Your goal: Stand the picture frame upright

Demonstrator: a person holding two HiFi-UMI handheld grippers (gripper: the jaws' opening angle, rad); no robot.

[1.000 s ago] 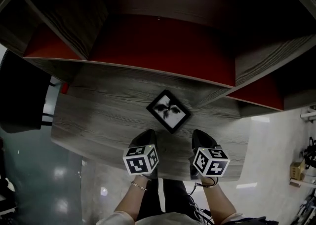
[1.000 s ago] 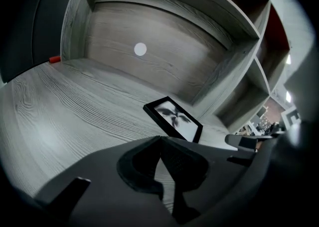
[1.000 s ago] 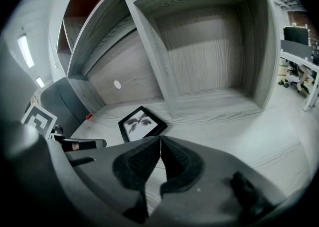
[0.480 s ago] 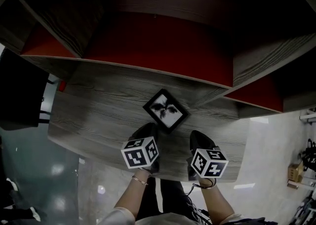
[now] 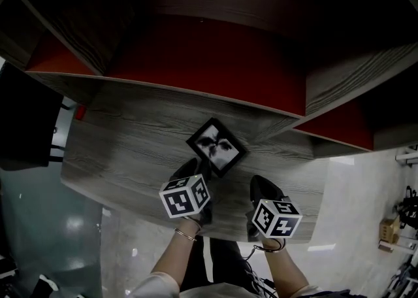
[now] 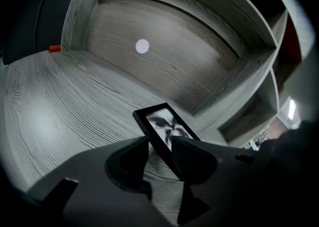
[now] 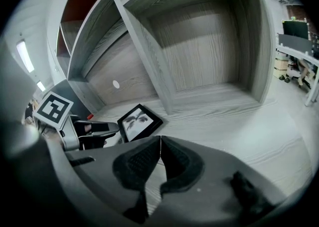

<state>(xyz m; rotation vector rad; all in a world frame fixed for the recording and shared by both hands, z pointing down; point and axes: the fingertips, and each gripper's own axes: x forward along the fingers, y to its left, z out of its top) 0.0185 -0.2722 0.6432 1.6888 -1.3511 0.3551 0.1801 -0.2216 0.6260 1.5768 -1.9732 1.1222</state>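
Black left tool (image 6: 158,142), tilted down, has just opened astride the picture frame (image 5: 216,146); right tool (image 7: 160,139) closed.

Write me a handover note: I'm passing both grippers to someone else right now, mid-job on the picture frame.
Left gripper: the jaws are apart and have just been opening. The near end of the picture frame is between them, not pinched.
Right gripper: the jaws are shut and empty, over the desk's near edge.
Frame: lying face up on the desk, in front of the shelves.
Done: the left gripper is lined up on the frame.
Left: grip the frame, tip it upright, let go.
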